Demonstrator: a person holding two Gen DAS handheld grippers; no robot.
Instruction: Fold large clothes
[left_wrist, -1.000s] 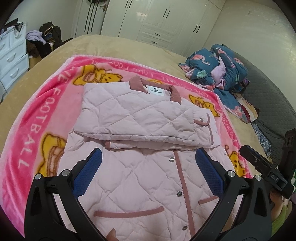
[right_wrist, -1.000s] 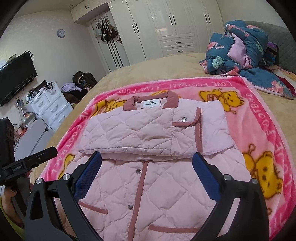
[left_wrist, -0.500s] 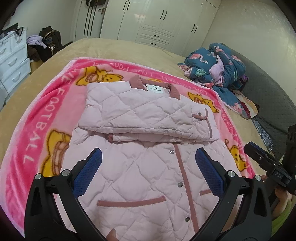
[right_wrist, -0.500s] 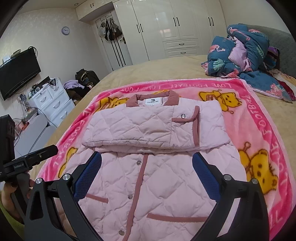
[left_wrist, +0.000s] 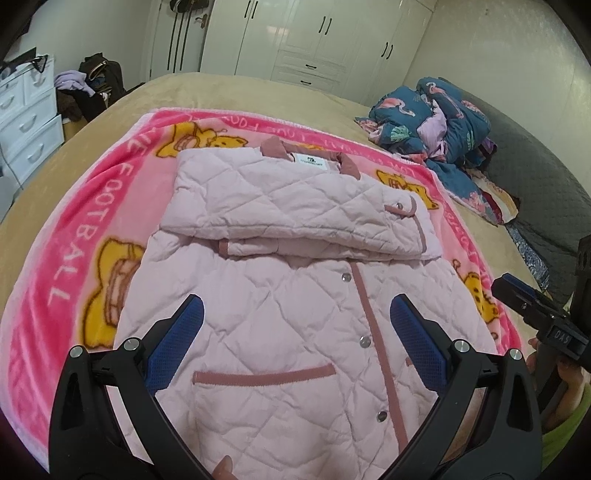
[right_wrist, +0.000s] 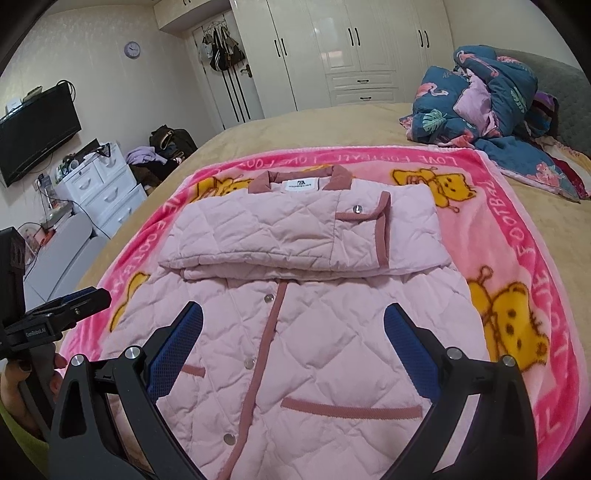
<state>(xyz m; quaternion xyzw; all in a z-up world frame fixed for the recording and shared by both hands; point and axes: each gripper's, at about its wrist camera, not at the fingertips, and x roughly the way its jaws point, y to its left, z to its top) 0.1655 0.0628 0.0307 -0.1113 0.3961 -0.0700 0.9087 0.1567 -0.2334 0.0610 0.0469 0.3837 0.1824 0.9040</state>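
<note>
While both sleeves lay folded across the chest of the pink quilted jacket (left_wrist: 295, 314), I held both tools above its lower half, nothing gripped.

Left to right, as recorded:
- White drawer unit (left_wrist: 26, 122) stood off the bed's left edge, clear of the work.
- Pink cartoon blanket (left_wrist: 70, 266) was spread on the bed (left_wrist: 221, 88); the jacket lay flat on it, collar away from me, hem nearest me.
- My left gripper (left_wrist: 295, 332) hovered over the left pocket area, jaws released and spread wide, pads (left_wrist: 177, 343) off the fabric so far as I could tell.
- Front placket with snaps ran between the two tools.
- My right gripper (right_wrist: 293, 336) hovered over the right pocket side, jaws likewise released, empty.
- A heap of blue patterned bedding (right_wrist: 491, 96) sat at the far right of the bed, well apart from the jacket.

Judgement: sleeve stage looked finished; the step in hand was the approach to the hem for the bottom-to-collar fold. The next move called for each tool to drop to a hem corner, pinch through all the padded layers, and carry both corners evenly toward the collar. Risk: the thick quilting might slip from a shallow pinch.
</note>
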